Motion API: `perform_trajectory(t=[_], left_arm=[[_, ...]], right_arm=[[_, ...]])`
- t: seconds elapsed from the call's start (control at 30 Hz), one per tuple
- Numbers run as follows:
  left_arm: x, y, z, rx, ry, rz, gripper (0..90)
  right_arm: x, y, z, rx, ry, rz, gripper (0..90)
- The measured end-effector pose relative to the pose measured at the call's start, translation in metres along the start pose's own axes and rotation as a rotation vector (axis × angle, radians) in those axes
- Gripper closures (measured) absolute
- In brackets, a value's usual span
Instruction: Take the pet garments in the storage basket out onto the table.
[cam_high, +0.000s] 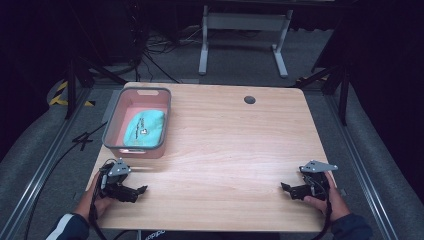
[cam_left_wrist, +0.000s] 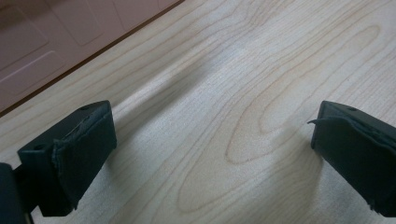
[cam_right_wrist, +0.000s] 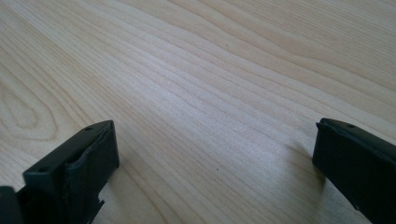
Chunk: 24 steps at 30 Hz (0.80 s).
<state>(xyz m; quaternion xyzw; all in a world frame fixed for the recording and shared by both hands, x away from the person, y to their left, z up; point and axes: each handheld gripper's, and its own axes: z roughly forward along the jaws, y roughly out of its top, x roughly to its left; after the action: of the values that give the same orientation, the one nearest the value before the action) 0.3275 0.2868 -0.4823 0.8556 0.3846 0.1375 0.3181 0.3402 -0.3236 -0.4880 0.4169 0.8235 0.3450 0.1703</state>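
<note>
A pink basket (cam_high: 112, 127) with a grey rim stands at the table's left side and holds a folded teal cloth (cam_high: 145, 126). My left gripper (cam_high: 140, 190) rests near the front left corner, just in front of the basket, pointing right, open, nothing between its jaws. In the left gripper view the two black pads (cam_left_wrist: 86, 154) stand wide apart over bare wood, with the basket's pink wall (cam_left_wrist: 56, 37) at the upper left. My right gripper (cam_high: 285, 188) lies near the front right edge, pointing left, open and empty. Its pads (cam_right_wrist: 81, 175) frame bare wood.
The wooden table (cam_high: 230, 150) has a dark round cable hole (cam_high: 249, 99) at the back. A white metal frame (cam_high: 245, 30) and cables lie on the floor behind. Black tripod legs stand at both sides of the table.
</note>
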Motion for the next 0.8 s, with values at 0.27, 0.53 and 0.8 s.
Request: perform_trajectory(t=[0.27, 0.53, 0.8], left_arm=[[0.003, 0.004, -0.004, 0.064, -0.015, 0.028, 0.4], [0.006, 0.005, -0.022, 0.058, -0.044, 0.057, 17.1], [0.004, 0.015, -0.044, 0.019, 0.004, 0.093, 19.0]], right_arm=[[0.0, 0.0, 0.0, 0.0, -0.001, 0.001, 0.7], [0.0, 0.0, 0.0, 0.0, 0.0, 0.0, 0.7], [0.0, 0.0, 0.0, 0.0, 0.0, 0.001, 0.7]])
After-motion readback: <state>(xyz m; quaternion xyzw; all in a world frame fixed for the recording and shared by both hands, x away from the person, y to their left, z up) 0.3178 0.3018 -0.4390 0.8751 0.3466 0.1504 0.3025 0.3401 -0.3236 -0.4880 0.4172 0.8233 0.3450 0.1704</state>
